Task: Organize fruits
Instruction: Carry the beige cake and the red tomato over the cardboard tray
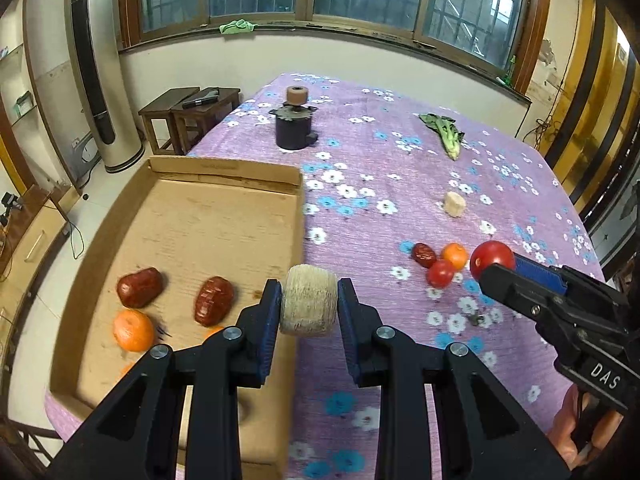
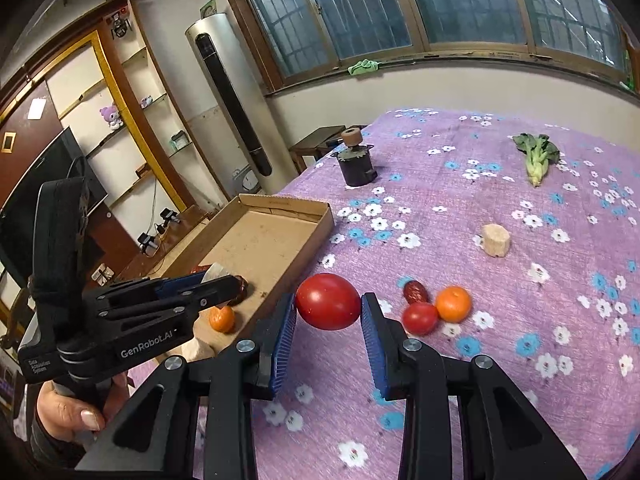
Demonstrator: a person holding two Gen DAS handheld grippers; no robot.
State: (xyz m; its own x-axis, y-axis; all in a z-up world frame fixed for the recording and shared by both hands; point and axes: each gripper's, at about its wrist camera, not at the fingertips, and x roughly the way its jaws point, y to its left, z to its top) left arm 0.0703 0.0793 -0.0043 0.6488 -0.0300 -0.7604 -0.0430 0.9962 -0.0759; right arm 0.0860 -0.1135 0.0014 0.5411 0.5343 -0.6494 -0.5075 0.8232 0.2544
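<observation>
A big tomato (image 2: pixel 328 301) is sitting pinched in the right gripper (image 2: pixel 329 332) above the table's (image 2: pixel 520 380) left edge, beside the cardboard tray (image 1: pixel 298 216), while the left gripper (image 1: pixel 309 307) is clamping a pale cylinder (image 1: pixel 308 305) over the tray's right wall.

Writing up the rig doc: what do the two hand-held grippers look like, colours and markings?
Both alike: black plastic bodies, silver bolt heads, blue ribbed pads. The left hand-held gripper carries white "GenRobot.AI" and "Data Acquisition System" lettering; the right hand-held gripper shows "DAS". Bare hands hold each grip. No cables visible.
</observation>
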